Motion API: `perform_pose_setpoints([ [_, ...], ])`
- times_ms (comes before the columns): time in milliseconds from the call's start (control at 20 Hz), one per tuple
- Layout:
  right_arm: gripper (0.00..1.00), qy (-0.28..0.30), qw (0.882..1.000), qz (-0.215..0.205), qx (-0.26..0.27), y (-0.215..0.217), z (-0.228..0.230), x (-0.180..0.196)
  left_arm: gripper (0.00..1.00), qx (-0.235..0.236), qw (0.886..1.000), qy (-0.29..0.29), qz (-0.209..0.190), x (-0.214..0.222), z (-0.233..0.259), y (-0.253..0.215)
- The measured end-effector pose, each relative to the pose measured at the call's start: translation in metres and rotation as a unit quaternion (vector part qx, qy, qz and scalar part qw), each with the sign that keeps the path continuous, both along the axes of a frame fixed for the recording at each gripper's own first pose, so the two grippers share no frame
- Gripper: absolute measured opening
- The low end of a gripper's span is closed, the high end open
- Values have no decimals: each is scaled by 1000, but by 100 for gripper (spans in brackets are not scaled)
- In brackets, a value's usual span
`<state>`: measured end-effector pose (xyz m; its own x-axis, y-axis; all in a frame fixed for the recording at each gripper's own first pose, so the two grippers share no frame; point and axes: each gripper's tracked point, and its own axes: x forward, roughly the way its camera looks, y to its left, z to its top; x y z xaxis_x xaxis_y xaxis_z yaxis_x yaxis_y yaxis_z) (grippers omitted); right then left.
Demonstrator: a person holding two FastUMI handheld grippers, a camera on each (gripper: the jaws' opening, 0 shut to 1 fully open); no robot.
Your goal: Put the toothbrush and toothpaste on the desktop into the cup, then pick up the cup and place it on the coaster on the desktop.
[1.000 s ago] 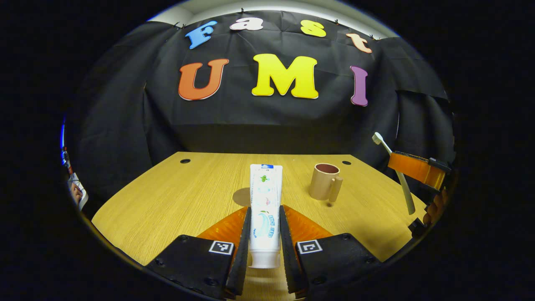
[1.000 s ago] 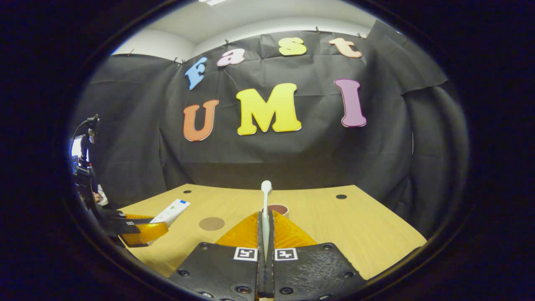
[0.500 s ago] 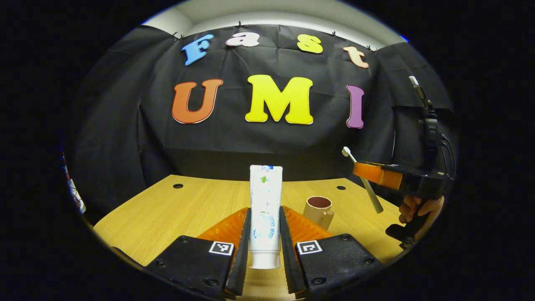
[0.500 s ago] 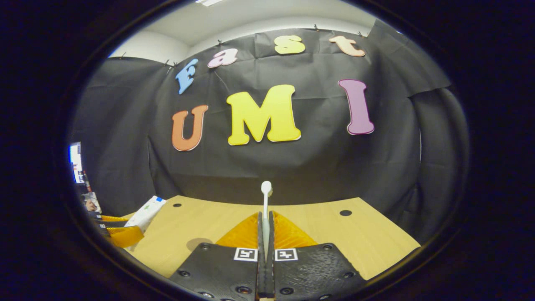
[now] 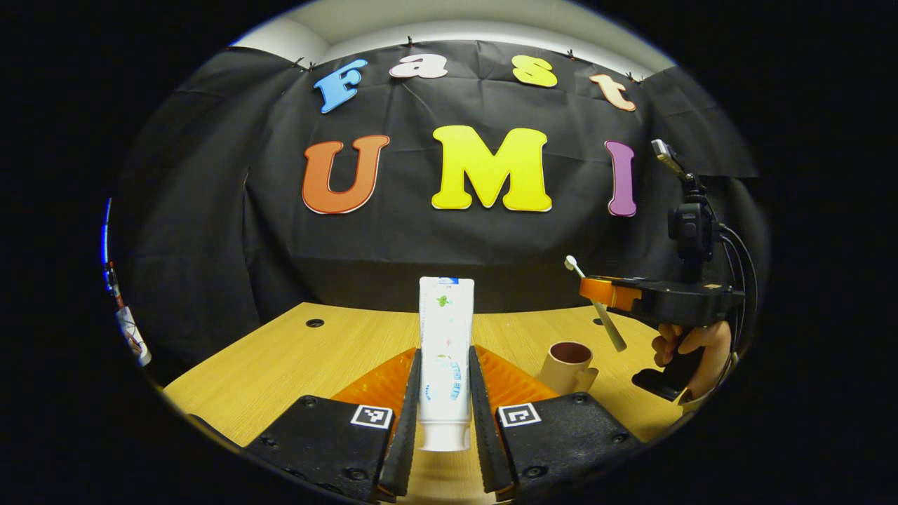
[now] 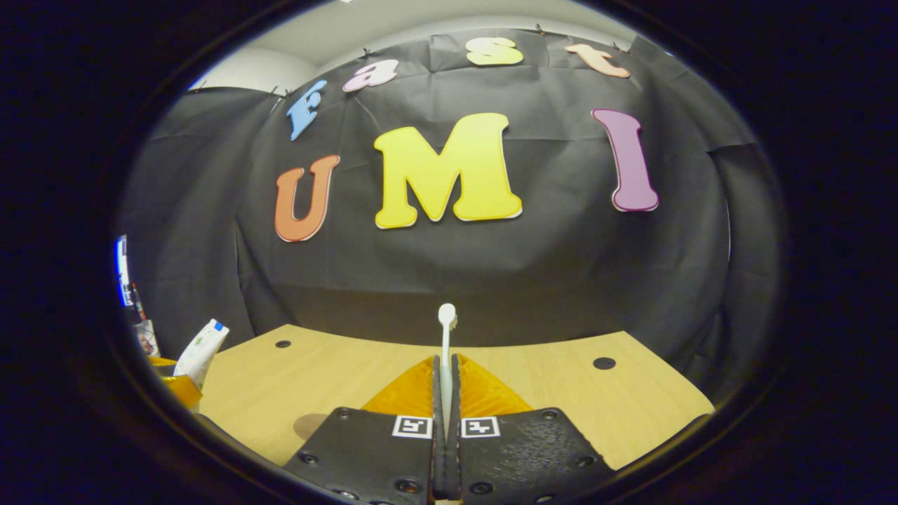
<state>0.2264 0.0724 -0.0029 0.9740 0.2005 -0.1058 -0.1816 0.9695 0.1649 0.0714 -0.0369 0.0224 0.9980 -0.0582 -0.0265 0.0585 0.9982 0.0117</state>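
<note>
Left tool [image 5: 445, 393]: clenched on the toothpaste tube [image 5: 445, 351], both fingers pressing its flanks. The tube stands along the fingers, cap end [image 5: 444, 438] toward the camera, flat crimped end pointing away above the tabletop [image 5: 295, 358]. In the right gripper view this tool [image 6: 175, 382] sits at the far left edge with the tube [image 6: 200, 351] slanting up out of it.

Right tool [image 6: 446, 393]: clamped on the toothbrush [image 6: 446, 344], fingers nearly together with the thin handle between them. The bristle head [image 6: 447, 313] rises past the fingertips, against the black cloth wall [image 6: 561, 280]. In the left gripper view the same tool [image 5: 596, 293] is seen from the side, held aloft at the right by a hand [image 5: 691, 347] wrapped round its grip, with cables [image 5: 736, 252] and a small mount [image 5: 691, 224] above. The toothbrush [image 5: 596, 305] crosses it on a slant, head up and to the left, handle end down and to the right.

Cup [image 5: 567, 365]: tan, with a darker inside and a side handle, upright on the tabletop to the right of the left tool's fingers, below the toothbrush's lower end and apart from it. Its inside cannot be seen.

Coaster [image 6: 309, 424]: a brown round patch on the tabletop at lower left of the right gripper view, partly hidden by the tool body.

Tabletop: light wood grain, with dark round holes [image 6: 603, 362] near the far corners.
</note>
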Motion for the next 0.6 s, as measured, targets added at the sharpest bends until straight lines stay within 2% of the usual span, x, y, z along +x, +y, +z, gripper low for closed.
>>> perform_pose_setpoints([
  [150,0,9,1000,-1,4,3,-7,15,41,-6,1000,10,-1,8,-6,1],
  [200,1,10,1000,-1,4,5,-8,18,45,-7,1000,13,-2,9,-8,1],
  [250,0,11,1000,-3,3,5,-10,19,41,-8,1000,17,-4,10,-11,1],
  [600,3,5,1000,-14,6,-3,-7,23,41,-13,999,33,-14,14,-24,-3],
])
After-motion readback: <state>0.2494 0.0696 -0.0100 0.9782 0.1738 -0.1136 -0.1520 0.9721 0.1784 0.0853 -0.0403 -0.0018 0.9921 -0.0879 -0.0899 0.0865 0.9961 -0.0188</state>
